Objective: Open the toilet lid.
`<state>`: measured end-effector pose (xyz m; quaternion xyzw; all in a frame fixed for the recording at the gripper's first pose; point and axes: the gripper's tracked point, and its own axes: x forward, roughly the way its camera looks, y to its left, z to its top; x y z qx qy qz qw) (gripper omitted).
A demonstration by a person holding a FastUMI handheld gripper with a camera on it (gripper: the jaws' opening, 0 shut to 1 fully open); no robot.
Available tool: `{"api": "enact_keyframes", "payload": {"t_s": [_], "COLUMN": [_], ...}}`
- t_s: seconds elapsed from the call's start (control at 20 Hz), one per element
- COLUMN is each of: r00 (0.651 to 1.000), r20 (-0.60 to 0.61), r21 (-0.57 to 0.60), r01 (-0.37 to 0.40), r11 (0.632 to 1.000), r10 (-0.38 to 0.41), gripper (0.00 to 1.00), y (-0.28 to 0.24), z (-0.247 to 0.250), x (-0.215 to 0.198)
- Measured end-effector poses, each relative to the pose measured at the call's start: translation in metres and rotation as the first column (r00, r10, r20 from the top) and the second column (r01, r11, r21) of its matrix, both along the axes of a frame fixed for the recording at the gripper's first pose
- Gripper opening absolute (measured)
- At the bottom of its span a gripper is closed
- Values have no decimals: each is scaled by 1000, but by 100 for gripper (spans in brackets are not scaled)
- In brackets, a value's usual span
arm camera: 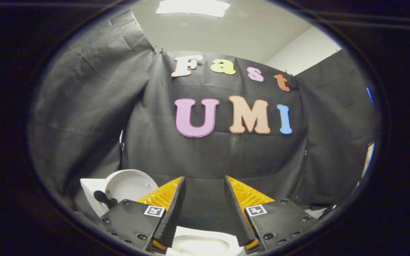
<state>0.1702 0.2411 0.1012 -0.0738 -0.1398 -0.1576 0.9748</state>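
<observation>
- The gripper [203, 185] holds its two orange fingers [162, 195] spread apart, released, with nothing between them.
- The toilet lid [128, 185] stands raised at far left, behind the left finger.
- The white toilet bowl [199, 245] lies open, near, below the fingers; its contents cannot be made out.

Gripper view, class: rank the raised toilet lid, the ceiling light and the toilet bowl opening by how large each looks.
1. Ceiling light and raised toilet lid: too alike to rank.
2. Toilet bowl opening: smallest, partly hidden by the open gripper.
</observation>
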Motion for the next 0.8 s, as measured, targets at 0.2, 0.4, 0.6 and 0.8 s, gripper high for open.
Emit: {"api": "enact_keyframes", "payload": {"t_s": [0.2,0.4,0.6,0.8], "r00": [999,998,986,986], "r20": [-3,-58,-161,-165], "r21": [10,22,48,66], "r01": [38,35,49,-14], "r11": [999,999,998,998], "r10": [-38,-34,-40,25], "gripper": [68,68,69,69], "y": [-40,-75,-116,-145], "z": [-2,-16,-41,-49], "x": [-18,-30,-44,-44]}}
